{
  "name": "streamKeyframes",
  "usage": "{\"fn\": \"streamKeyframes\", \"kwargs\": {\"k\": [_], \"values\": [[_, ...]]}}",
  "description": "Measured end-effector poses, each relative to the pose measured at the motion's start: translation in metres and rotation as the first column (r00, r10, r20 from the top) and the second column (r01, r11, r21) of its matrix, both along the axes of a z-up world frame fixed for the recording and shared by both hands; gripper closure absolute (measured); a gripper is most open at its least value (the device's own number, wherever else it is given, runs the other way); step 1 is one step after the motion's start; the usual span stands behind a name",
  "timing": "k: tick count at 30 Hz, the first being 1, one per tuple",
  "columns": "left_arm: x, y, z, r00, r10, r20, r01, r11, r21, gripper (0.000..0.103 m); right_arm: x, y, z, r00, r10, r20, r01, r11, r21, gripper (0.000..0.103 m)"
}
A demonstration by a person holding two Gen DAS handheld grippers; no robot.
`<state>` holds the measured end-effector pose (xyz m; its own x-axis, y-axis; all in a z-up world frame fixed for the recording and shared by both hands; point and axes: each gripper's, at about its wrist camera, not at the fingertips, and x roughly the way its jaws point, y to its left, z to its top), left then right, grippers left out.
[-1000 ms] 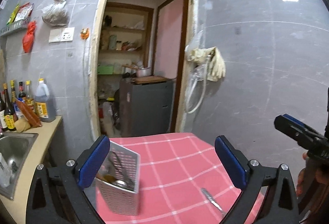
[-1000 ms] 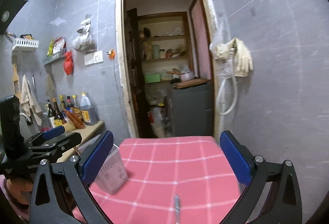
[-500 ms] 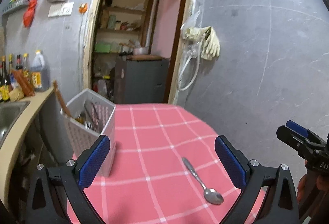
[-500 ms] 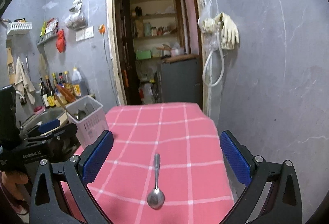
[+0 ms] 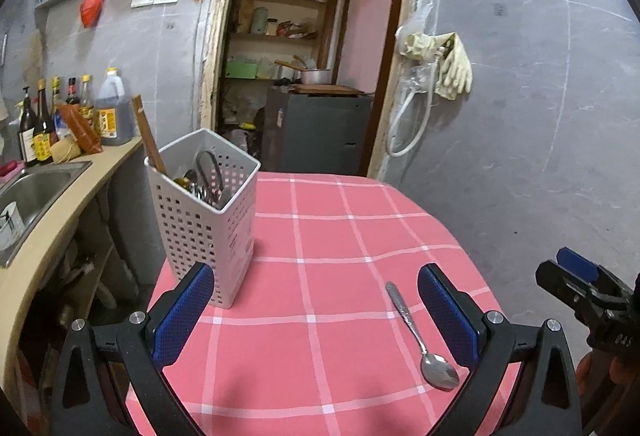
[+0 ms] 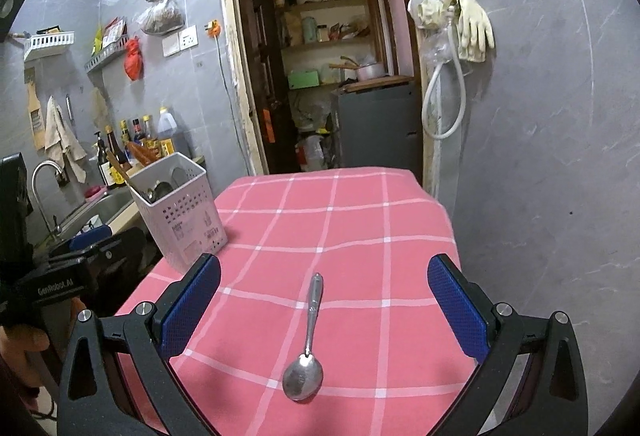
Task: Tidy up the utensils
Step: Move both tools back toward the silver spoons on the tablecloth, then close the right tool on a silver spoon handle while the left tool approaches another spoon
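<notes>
The spoon (image 6: 306, 340) lies centred before your right claw (image 6: 324, 306), handle pointing away, bowl nearest. Both claws are released; the left claw (image 5: 316, 310) sits further off.

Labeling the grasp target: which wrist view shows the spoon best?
Right wrist: the spoon lies whole and centred between the open fingers. Left wrist shows the same spoon off to the right, next to the right finger.
</notes>
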<state>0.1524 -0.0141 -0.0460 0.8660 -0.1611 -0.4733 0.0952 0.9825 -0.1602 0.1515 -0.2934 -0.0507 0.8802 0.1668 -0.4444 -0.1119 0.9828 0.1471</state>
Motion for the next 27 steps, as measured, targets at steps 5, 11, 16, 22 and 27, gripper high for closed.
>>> {"fn": "streamKeyframes", "kwargs": {"k": [5,11,16,22,27], "values": [[0.008,-0.003,-0.011,0.999,0.034,-0.026,-0.034,0.999,0.008,0.000,0.009,0.000,-0.021,0.999,0.019,-0.037,-0.019,1.000,-0.007,0.001],[0.016,-0.006,-0.027,0.996,0.054,-0.071,-0.053,0.998,0.021,0.000,0.025,0.001,-0.047,0.994,0.021,-0.104,-0.024,0.999,-0.024,0.001],[0.027,-0.008,-0.041,0.991,0.057,-0.123,-0.056,0.998,0.006,0.000,0.048,0.004,-0.071,0.978,0.044,-0.203,-0.048,0.999,-0.014,0.002],[0.042,-0.005,-0.061,0.979,0.066,-0.193,-0.072,0.997,-0.025,0.000,0.078,0.018,-0.097,0.947,0.121,-0.297,-0.123,0.992,0.012,0.035],[0.053,0.002,-0.076,0.962,0.062,-0.266,-0.082,0.995,-0.064,0.000,0.097,0.036,-0.114,0.916,0.178,-0.359,-0.182,0.983,0.021,0.055]]}}
